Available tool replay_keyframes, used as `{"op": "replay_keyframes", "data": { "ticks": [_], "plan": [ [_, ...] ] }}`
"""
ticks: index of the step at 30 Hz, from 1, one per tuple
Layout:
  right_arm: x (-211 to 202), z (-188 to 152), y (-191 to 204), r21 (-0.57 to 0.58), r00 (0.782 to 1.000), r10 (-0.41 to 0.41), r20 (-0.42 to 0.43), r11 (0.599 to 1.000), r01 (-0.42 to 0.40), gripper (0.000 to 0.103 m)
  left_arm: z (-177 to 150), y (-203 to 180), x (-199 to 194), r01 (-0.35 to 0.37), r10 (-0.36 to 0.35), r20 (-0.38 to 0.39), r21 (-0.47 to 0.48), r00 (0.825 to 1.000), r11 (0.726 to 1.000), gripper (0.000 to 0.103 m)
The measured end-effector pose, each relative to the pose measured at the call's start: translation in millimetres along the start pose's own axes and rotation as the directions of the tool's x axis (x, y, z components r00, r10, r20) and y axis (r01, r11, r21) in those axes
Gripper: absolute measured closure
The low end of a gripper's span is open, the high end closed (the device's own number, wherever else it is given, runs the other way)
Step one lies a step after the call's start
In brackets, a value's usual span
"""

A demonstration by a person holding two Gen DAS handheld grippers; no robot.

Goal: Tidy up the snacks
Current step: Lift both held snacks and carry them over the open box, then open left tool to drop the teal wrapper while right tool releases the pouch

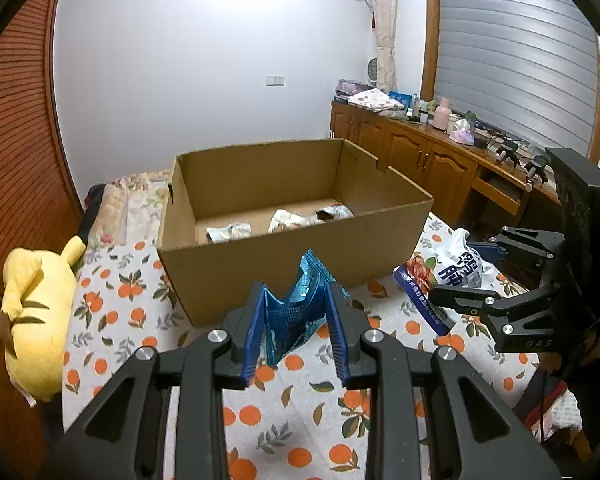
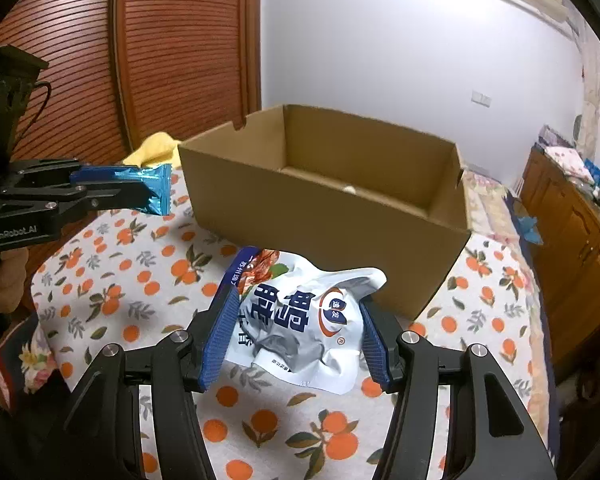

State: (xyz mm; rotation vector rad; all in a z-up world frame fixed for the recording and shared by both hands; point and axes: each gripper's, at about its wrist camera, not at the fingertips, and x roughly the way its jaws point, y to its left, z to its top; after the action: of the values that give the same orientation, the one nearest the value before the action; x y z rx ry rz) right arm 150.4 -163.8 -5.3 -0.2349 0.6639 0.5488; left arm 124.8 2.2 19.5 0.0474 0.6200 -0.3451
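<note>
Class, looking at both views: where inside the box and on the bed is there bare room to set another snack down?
Inside the cardboard box, the floor's left and far part is bare; three packets crowd its near side. Outside, the orange-print sheet between box and yellow plush toy is free. The white packet crowds the right.

Blue foil snack packet (image 1: 296,312): crumpled, held off the bed between the left gripper's (image 1: 296,300) jaws, near side of the open cardboard box (image 1: 284,272). White snack bag (image 2: 300,320): wrinkled, blue lettering, lay on the bed against the box's near wall. Three pale packets (image 1: 278,224) lay inside the box.
</note>
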Motion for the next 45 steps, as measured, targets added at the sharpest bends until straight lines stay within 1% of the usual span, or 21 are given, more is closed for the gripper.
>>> {"op": "replay_keyframes", "data": {
  "ticks": [5,10,12,18,24,32,39,45],
  "plan": [
    [-8,13,-4,-0.012,0.999,-0.004,0.034,1.0,0.004,0.044,15,1,1,0.004,-0.005,0.025,0.016,1.0,1.0,0.076],
    [-12,30,-10,-0.022,0.998,-0.003,0.069,1.0,0.004,0.044,30,6,12,0.003,-0.004,0.032,0.026,0.999,1.0,0.076],
    [-11,36,-13,-0.021,0.997,0.007,0.078,1.0,-0.005,0.044,33,9,17,0.003,-0.004,0.032,0.024,0.999,1.0,0.075],
    [-3,52,-20,-0.031,0.996,0.004,0.094,1.0,-0.001,0.044,45,20,33,0.0,0.0,0.028,0.015,1.0,1.0,0.075],
    [10,71,-29,-0.035,0.994,0.015,0.109,0.999,-0.011,0.044,58,35,59,-0.005,0.005,0.005,-0.004,1.0,1.0,0.075],
    [43,100,-45,-0.042,0.995,0.011,0.1,0.999,-0.007,0.044,72,53,88,-0.017,0.017,-0.015,-0.008,1.0,1.0,0.075],
    [73,108,-55,-0.032,0.997,0.016,0.077,0.999,-0.013,0.044,84,62,112,-0.025,0.025,-0.037,0.001,0.999,1.0,0.075],
    [93,114,-62,-0.041,0.999,0.006,0.044,0.999,-0.004,0.044,97,65,128,-0.039,0.04,-0.059,0.016,0.997,0.999,0.072]
  ]
}}
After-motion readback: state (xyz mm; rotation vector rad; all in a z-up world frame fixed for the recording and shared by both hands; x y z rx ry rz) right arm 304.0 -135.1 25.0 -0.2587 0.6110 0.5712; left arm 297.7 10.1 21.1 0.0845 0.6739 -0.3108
